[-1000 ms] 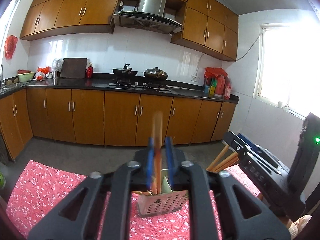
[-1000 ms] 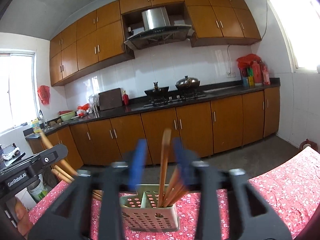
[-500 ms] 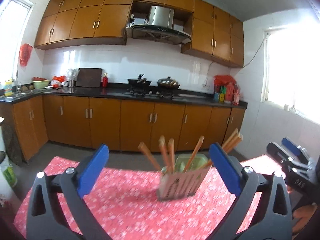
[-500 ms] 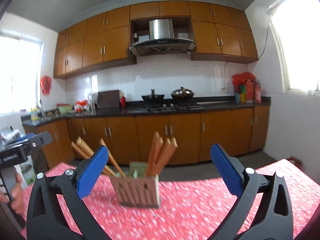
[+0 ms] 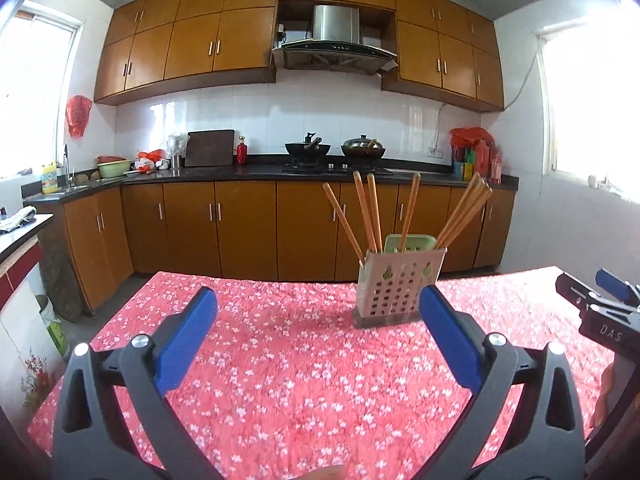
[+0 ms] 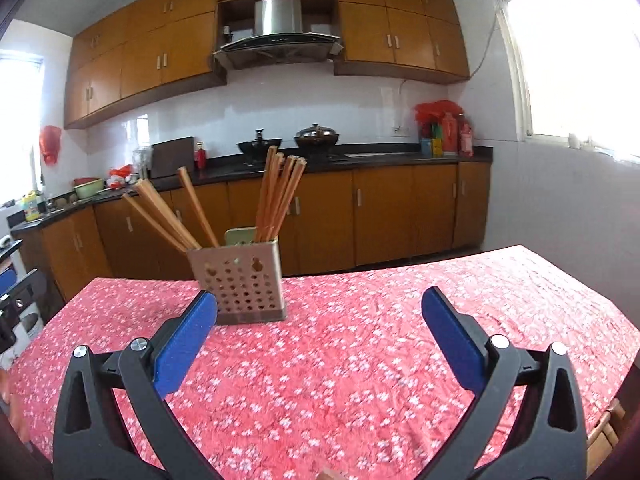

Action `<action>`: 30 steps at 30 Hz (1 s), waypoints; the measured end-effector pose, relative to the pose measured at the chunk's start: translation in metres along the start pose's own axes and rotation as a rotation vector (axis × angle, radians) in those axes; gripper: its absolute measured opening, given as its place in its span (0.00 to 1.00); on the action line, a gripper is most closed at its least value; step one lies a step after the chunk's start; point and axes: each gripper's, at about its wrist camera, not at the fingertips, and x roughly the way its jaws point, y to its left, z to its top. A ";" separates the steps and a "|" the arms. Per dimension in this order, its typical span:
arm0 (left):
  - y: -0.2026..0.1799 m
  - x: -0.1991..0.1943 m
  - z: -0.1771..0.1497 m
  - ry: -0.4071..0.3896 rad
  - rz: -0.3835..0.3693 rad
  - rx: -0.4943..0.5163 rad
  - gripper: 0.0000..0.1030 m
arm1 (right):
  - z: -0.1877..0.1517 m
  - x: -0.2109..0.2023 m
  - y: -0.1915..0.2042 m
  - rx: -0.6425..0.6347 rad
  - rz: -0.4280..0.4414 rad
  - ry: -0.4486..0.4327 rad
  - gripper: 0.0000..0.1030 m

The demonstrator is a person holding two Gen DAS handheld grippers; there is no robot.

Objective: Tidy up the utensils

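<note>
Chopsticks (image 5: 408, 212) stand splayed in the perforated utensil holder (image 5: 400, 288) on the red floral tablecloth (image 5: 300, 360). The left gripper (image 5: 316, 320) and right gripper (image 6: 316, 320) have just been opening; both now gape fully wide, empty, apart from the holder.

Two pots (image 5: 335, 148) sit beneath the range hood (image 5: 335, 42).

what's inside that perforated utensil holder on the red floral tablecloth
Long wooden chopsticks stand leaning in the beige perforated plastic holder; a green insert shows behind. Their lower ends are hidden by its walls.
</note>
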 end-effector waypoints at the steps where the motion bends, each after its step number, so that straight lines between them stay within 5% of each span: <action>1: -0.002 -0.003 -0.005 0.002 0.007 0.018 0.96 | -0.003 -0.002 0.001 -0.006 0.020 -0.006 0.98; 12: -0.013 -0.006 -0.032 0.066 -0.026 0.034 0.96 | -0.038 -0.018 0.025 -0.142 -0.014 0.018 0.98; 30: -0.017 -0.005 -0.045 0.097 -0.013 0.032 0.96 | -0.044 -0.017 0.020 -0.061 0.044 0.064 0.98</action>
